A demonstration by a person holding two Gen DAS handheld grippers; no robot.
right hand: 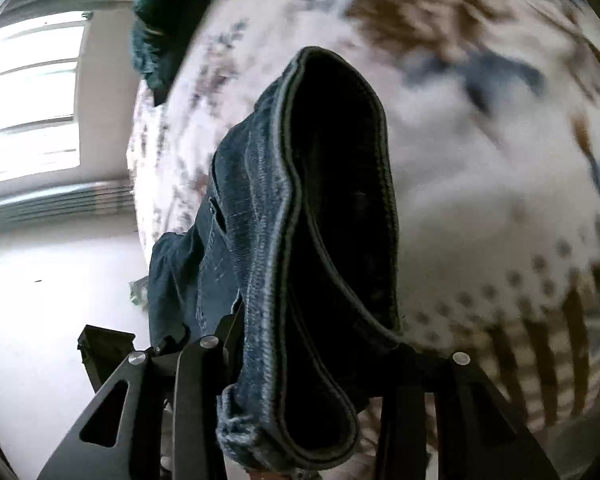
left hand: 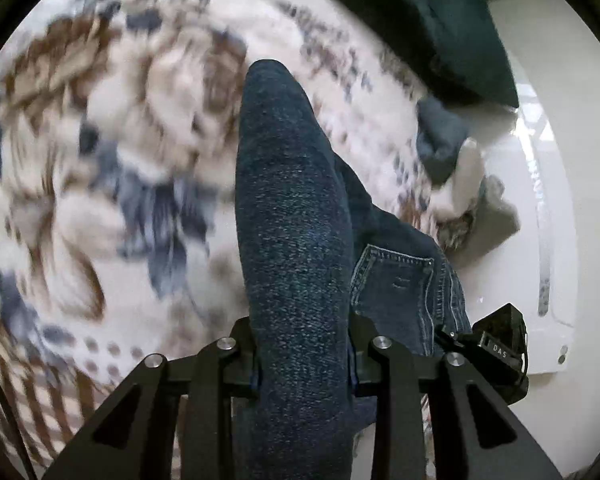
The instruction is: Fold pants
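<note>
Dark blue jeans hang lifted above a patterned bedspread. In the left wrist view my left gripper is shut on a folded leg of the jeans, which runs up between the fingers; a back pocket shows to the right. In the right wrist view my right gripper is shut on the jeans near a hem, with the dark inside of the leg facing the camera. The other gripper shows at the right edge of the left wrist view, close beside the denim.
A white, brown and blue patterned bedspread lies under the jeans, blurred by motion. A dark teal pillow lies at the bed's far end. White floor, a window and a radiator lie beside the bed.
</note>
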